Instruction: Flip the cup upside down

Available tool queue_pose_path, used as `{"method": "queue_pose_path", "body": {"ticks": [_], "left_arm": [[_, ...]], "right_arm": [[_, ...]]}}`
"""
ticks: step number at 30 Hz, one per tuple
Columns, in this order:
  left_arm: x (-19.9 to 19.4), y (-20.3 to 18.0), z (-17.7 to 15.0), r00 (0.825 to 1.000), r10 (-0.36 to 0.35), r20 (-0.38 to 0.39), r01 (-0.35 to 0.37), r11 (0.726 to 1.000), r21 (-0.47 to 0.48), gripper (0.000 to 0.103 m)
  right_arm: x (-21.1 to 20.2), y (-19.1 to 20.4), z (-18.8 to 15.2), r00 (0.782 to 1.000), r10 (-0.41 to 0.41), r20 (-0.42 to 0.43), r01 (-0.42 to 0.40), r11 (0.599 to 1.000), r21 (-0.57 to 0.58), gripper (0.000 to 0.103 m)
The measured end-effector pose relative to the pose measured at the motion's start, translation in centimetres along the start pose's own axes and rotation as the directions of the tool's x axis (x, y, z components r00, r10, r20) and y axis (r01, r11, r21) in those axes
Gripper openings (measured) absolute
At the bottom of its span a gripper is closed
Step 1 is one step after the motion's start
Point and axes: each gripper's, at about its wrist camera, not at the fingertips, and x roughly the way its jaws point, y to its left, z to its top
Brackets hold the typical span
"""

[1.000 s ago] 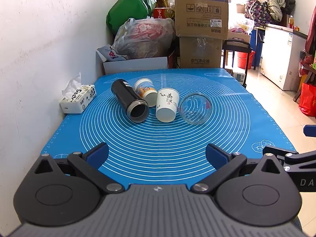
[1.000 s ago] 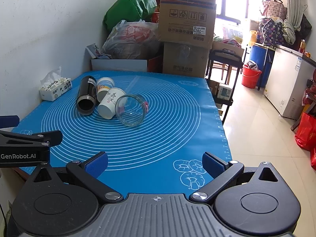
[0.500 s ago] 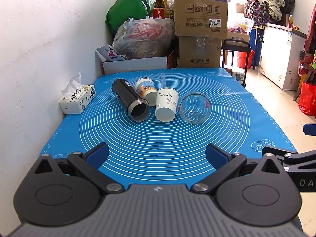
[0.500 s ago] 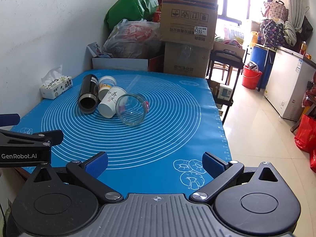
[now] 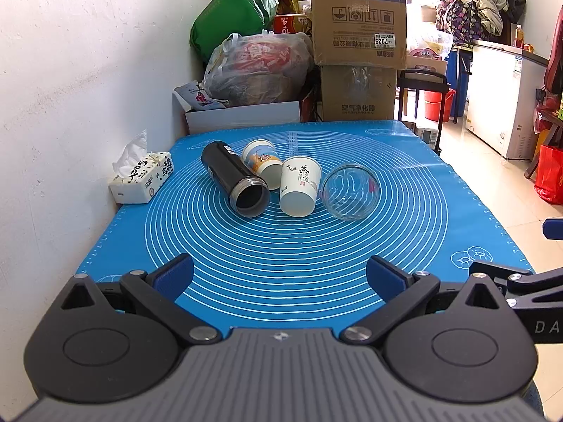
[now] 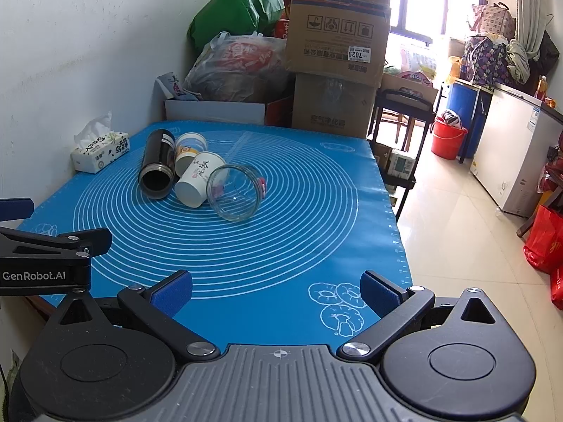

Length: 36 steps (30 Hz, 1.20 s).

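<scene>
Right view alone shows us the window (image 6: 418, 0) | left gripper (image 5: 279, 276) and right gripper (image 6: 276, 290) wide apart, empty, near mat (image 5: 299, 274) edge | cups (image 5: 299, 190) lie far.

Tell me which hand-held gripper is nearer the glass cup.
Right, probably, though only slightly. The right hand-held gripper sits back and right of the glass cup; the left hand-held gripper sits back and left.

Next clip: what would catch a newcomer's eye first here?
Four vessels lying on their sides in a row mid-mat: a black flask, a printed cup, a white paper cup and a clear glass. Both grippers, left and right, hover open at the blue mat's near edge.
</scene>
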Motion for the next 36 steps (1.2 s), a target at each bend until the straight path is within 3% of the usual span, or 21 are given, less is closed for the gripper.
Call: {"method": "queue_pose_path", "body": {"ticks": [36], "left_arm": [[0.18,-0.21,0.27,1.0,-0.006,-0.002,0.006,1.0,0.007,0.103]], "right_arm": [[0.34,-0.45,0.14,1.0,0.0,-0.002,0.0,1.0,0.001,0.103]]}}
